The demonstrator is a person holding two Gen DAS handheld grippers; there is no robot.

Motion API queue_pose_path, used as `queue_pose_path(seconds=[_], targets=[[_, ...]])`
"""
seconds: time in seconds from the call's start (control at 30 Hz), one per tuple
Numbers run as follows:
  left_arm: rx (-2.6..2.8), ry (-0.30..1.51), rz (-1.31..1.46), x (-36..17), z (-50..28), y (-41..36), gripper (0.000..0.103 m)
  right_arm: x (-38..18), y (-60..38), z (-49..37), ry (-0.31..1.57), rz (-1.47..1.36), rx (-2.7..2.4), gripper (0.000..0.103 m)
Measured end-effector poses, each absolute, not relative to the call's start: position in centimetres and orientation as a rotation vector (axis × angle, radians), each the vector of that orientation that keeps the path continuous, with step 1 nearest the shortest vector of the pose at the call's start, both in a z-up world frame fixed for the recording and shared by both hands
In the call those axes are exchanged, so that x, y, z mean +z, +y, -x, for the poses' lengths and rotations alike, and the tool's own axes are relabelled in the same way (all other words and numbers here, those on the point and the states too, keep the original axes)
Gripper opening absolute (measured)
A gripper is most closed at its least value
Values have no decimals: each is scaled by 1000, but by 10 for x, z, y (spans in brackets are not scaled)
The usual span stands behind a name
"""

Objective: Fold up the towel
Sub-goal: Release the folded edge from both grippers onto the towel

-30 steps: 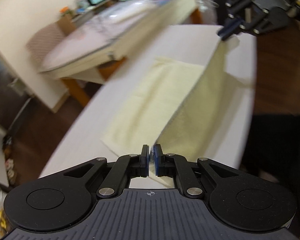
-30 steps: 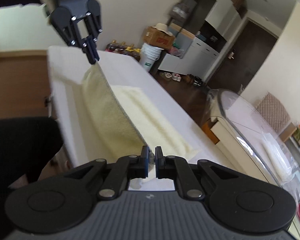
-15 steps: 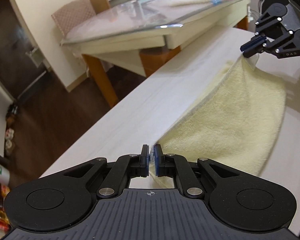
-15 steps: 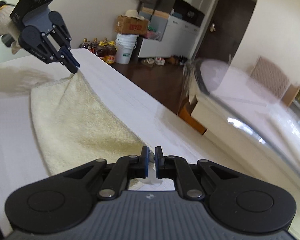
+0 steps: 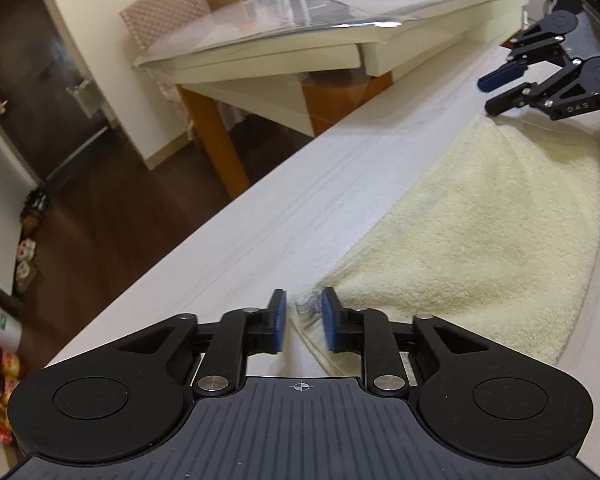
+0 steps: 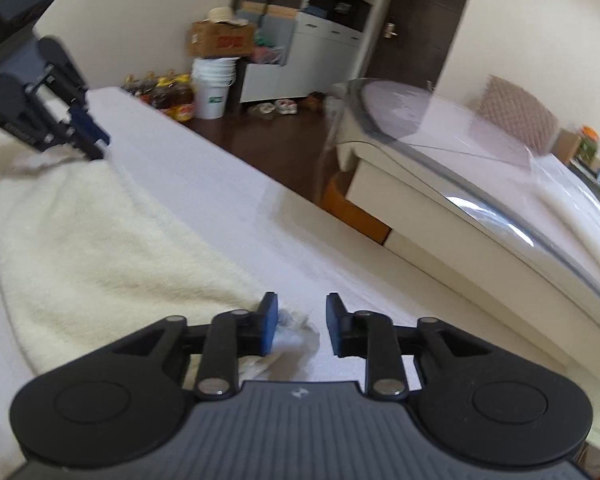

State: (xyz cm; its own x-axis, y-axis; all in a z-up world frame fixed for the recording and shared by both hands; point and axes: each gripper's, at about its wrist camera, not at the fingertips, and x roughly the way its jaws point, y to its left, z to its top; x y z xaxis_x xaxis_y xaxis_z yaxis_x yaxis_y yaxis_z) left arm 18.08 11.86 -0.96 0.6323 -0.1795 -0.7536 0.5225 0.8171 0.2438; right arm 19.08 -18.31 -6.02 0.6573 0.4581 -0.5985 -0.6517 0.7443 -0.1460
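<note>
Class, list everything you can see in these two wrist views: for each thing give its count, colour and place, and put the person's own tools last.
towel: one, pale yellow, lying folded on the white surface, between the two grippers.
white surface: one, white, under the towel.
glass-topped table: one, cream with orange-brown legs, beyond the white surface.
padded chair: one, pinkish quilted, behind that table.
buckets: a stack, white, on the dark floor.
cardboard box: one, brown, above the buckets.
bottles: several, yellow-labelled, on the floor beside the buckets.
shoes: a few, pale, on the floor.
left gripper: one, black with blue pads, opening, towel corner between its jaws.
right gripper: one, black with blue pads, opening over the other corner.
</note>
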Motion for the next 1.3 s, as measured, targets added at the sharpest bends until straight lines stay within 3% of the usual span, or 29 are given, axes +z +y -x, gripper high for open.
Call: queue_pose_path(seconds=[0.2,0.53,0.77,0.83,1.07,1.2,1.3], targets=[[-413,775,-368,2,-177,138,33,-41,-190,-160,514,310,644,35],[-446,783,-452,-13,-181,122,32,-42,-147,-77,497,375,791,41],[-412,833,-448,-11,-152,121,12,-47,-129,-41,490,431,835,42],[-403,846,-471,-12,-137,120,11,-47,-126,-29,474,446,841,42],[-352,803,-394,-1,-95,146,19,-44,-95,-5,408,512,849,42],[-315,780,-383,9,-82,159,33,-42,-54,-3,395,552,884,41],[-306,769,-369,16,-74,167,34,-41,-21,-9,411,576,926,39]])
